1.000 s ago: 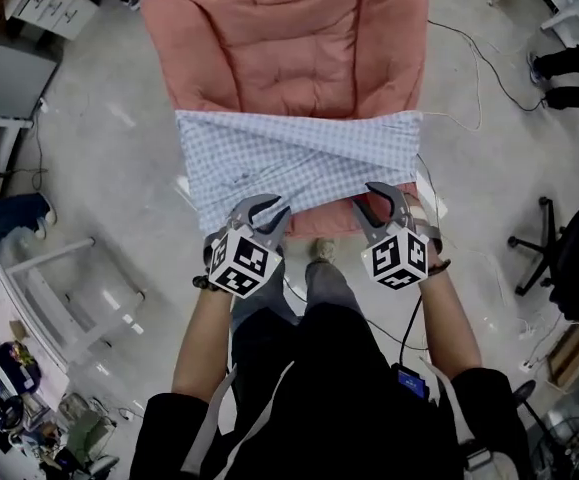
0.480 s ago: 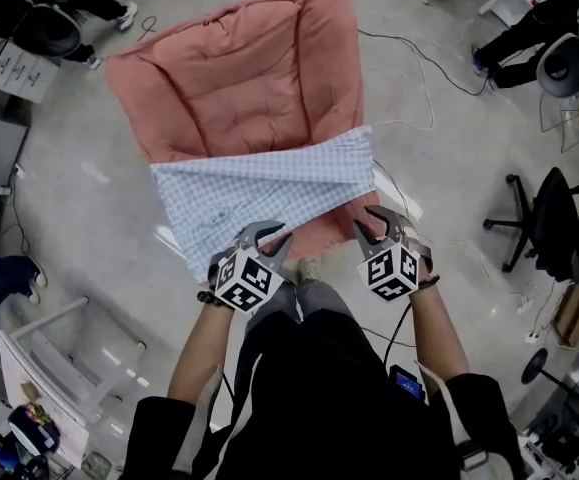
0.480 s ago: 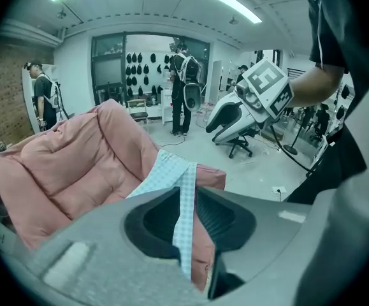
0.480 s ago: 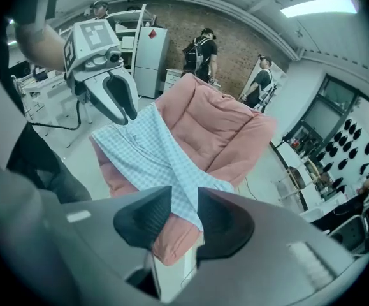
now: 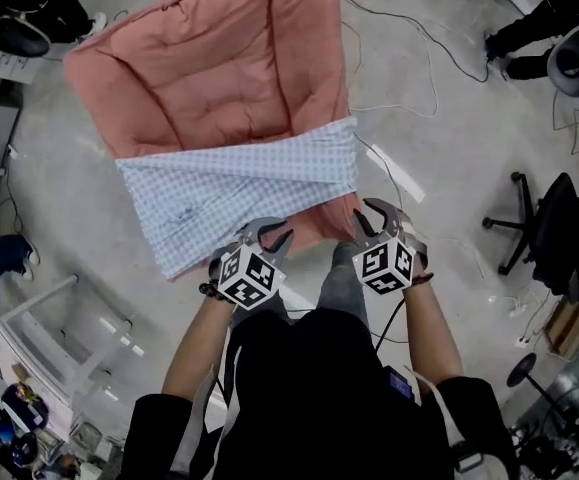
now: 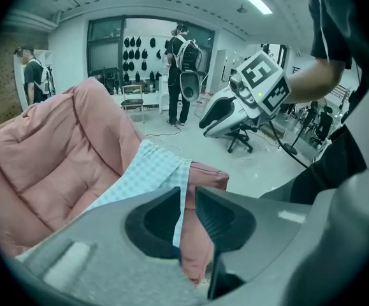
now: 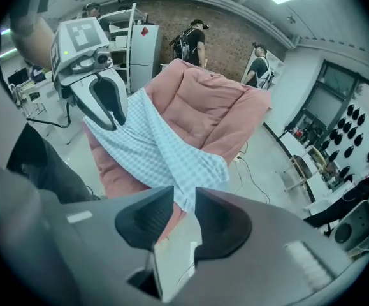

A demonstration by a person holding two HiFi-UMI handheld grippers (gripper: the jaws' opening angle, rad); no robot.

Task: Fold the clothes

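A blue-and-white checked shirt point(image 5: 234, 183) lies folded in a band across the near end of a pink quilt point(image 5: 209, 68) on the floor. My left gripper point(image 5: 269, 232) hovers just off the shirt's near edge, jaws a narrow gap apart with nothing between them. At the quilt's near right corner my right gripper point(image 5: 373, 214) is open too. Its jaws have just been closing, with nothing between them. In the left gripper view the shirt point(image 6: 152, 171) shows beyond the jaws. In the right gripper view the shirt point(image 7: 159, 145) drapes over the quilt point(image 7: 216, 107), with the left gripper point(image 7: 116, 121) above it.
Cables point(image 5: 399, 38) trail over the concrete floor right of the quilt. An office chair point(image 5: 559, 228) stands at the right and a white rack point(image 5: 59, 318) at the lower left. Several people stand far off in the room.
Both grippers have drawn off the shirt's near edge, toward the quilt's near right corner. The right jaws have narrowed. The shirt lies flat, unheld.
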